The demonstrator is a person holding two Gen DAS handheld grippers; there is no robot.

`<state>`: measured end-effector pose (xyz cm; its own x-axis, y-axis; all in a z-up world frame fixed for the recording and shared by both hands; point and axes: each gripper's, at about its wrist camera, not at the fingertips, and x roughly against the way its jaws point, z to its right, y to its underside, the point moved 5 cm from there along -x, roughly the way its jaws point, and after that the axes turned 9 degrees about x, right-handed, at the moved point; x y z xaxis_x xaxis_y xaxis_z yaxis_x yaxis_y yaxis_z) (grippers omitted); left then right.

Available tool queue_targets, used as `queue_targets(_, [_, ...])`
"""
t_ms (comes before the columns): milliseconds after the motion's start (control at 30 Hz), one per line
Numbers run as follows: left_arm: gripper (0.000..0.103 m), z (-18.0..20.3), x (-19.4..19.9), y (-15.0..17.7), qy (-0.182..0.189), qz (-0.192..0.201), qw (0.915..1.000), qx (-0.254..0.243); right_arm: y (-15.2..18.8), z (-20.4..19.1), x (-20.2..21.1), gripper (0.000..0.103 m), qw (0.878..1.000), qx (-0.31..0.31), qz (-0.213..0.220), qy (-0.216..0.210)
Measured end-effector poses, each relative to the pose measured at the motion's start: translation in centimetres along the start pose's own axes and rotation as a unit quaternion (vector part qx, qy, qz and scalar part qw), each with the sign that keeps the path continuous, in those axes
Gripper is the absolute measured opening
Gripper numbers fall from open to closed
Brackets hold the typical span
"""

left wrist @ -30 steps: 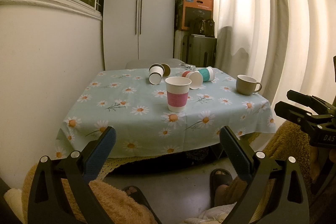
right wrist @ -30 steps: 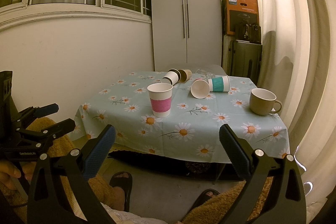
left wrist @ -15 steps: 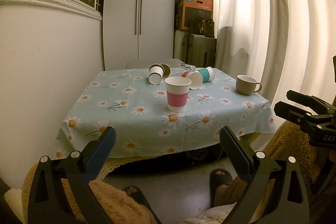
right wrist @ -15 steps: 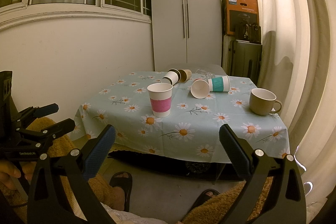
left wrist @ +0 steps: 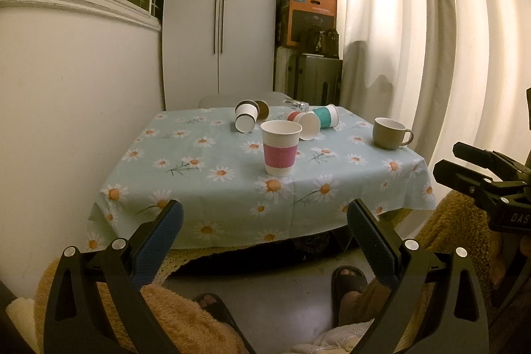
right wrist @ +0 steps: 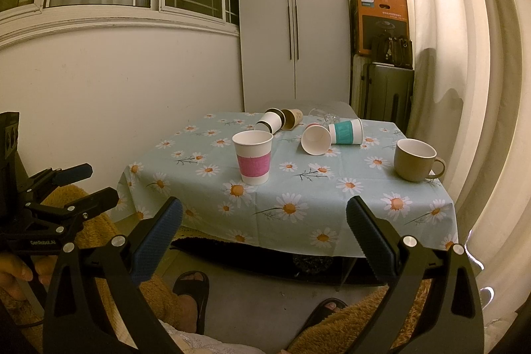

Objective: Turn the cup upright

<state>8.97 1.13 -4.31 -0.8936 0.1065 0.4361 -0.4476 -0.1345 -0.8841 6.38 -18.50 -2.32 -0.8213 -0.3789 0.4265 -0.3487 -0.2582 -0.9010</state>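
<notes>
A paper cup with a pink sleeve [left wrist: 280,151] [right wrist: 253,157] stands upright near the table's middle. Behind it several paper cups lie on their sides: a white one with a dark rim [left wrist: 246,117] [right wrist: 269,122], a brown one [left wrist: 263,109] [right wrist: 292,118], a white one with its mouth toward me [left wrist: 307,126] [right wrist: 316,139], and a teal-sleeved one [left wrist: 327,116] [right wrist: 346,131]. My left gripper [left wrist: 264,231] and right gripper [right wrist: 264,229] are both open and empty, held well short of the table's near edge.
A beige mug [left wrist: 390,133] [right wrist: 416,159] stands upright at the table's right. A clear glass [right wrist: 320,114] lies at the back. The daisy tablecloth [left wrist: 199,188] hangs over the near edge. A wall is at the left, curtains at the right, my sandalled feet below.
</notes>
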Motion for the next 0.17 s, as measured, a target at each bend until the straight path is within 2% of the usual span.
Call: queue_targets(167, [0.096, -0.06, 0.07, -0.03, 0.0, 0.0, 1.0, 0.0, -0.01, -0.01, -0.01, 0.098, 1.0, 0.0, 0.0, 0.0])
